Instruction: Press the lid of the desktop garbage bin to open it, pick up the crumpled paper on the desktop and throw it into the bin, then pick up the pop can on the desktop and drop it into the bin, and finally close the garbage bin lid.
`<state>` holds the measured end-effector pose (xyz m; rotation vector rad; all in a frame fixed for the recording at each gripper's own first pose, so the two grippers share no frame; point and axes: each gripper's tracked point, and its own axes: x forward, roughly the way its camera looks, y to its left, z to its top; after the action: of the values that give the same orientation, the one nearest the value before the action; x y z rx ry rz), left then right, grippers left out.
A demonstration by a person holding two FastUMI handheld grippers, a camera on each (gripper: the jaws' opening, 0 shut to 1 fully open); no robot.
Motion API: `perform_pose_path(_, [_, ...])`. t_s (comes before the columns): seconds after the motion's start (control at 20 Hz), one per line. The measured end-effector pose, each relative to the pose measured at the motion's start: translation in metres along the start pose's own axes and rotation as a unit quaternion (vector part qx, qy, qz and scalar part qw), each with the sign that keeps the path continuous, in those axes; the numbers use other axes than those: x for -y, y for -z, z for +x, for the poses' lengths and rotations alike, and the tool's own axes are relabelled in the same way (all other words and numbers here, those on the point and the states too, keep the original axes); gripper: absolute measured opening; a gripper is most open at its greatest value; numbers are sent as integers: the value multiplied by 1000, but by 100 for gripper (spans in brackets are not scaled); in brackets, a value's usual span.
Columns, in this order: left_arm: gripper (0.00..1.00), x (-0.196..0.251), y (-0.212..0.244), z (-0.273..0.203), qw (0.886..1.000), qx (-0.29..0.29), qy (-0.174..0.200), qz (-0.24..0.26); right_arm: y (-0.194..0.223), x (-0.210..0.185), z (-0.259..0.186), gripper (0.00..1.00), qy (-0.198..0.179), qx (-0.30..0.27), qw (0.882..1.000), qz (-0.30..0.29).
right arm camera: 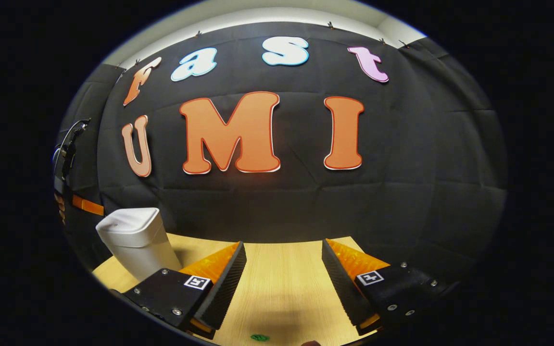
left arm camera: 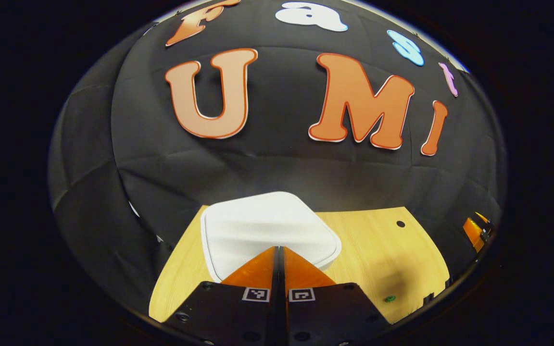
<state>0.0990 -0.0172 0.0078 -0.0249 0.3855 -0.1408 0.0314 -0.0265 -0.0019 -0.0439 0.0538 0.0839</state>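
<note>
In the left gripper view, the left gripper has its fingers clenched together with nothing between them, their joined tips just above or touching the near edge of the white, rounded-square plastic garbage bin. Whether they press on the lid cannot be told. The lid lies flat and closed. The bin stands on the pale wooden surface, near its far left part, close to the black cloth wall. A small green mark sits on the wood to the right.

In the right gripper view, the right gripper hangs with its fingers released and wide apart, nothing between them, over bare wood. The same white bin stands well to its left, lid down.

Judging from this, the opening press looks to be the step in hand. The risk: the tips sit at the lid's edge, not its middle, so a push there could slip off the smooth plastic or tip the light bin instead of releasing the latch. The crumpled paper and pop can cannot be placed from these views.
</note>
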Motion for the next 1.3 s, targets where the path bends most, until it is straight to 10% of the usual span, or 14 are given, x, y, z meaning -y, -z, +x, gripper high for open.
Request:
perform_pose_path(0.7, [0, -6, 32, 27, 996, -78, 39, -11, 6, -6, 10, 95, -13, -27, 999, 42])
perform_pose_path(1.05, [0, -22, 21, 17, 999, -33, -12, -20, -3, -11, 10, 94, -18, -20, 999, 41])
perform_pose_path(1.3, [0, 5, -53, -32, 994, 104, -18, 35, -12, -14, 4, 94, -20, -10, 998, 54])
